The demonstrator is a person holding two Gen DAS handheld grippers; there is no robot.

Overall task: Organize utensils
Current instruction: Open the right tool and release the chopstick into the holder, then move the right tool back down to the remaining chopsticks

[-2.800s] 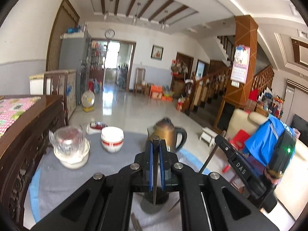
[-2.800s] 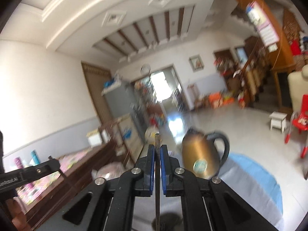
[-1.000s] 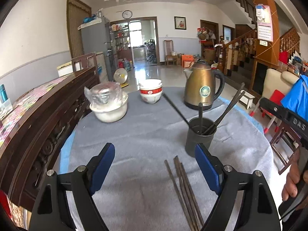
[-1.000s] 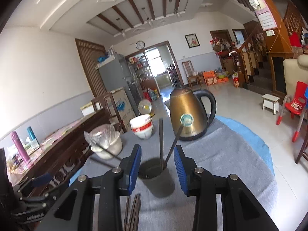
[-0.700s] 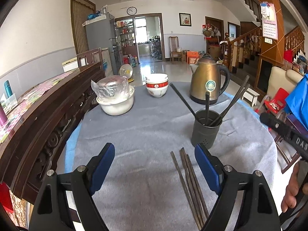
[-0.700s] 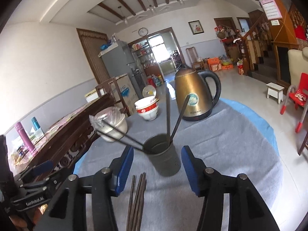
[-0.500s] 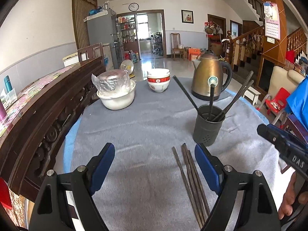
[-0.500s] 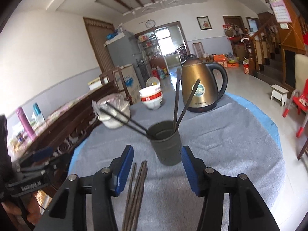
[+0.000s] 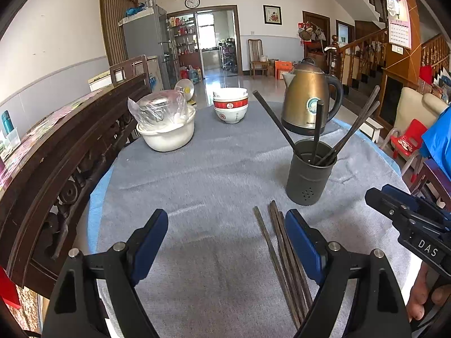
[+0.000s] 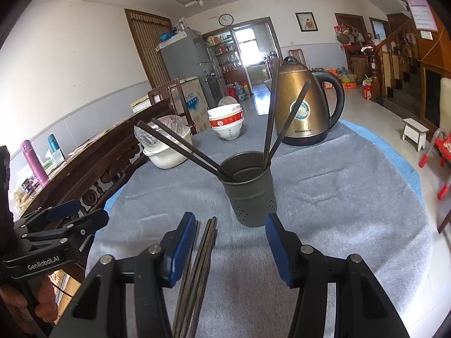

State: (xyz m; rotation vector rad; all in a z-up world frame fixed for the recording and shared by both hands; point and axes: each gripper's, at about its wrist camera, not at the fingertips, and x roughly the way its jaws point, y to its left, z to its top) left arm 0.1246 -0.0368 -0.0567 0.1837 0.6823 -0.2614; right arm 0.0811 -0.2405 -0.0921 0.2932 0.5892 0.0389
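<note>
Because the chopsticks (image 10: 197, 267) are thin, stiff, light rods lying flat in a bundle on the grey cloth (image 9: 211, 174), they will likely roll and slip; taking one near its far end, where the tips fan apart, looks safest. They lie just before the holder (image 10: 248, 188), which already keeps four leaning sticks that may foul an insertion. The left gripper (image 9: 225, 242) gapes wide and empty; the right gripper (image 10: 229, 242), jaws just opened wider, holds nothing. The kettle (image 9: 308, 104), bowls (image 9: 230, 107) and a covered basin (image 9: 166, 129) stand well behind.
</note>
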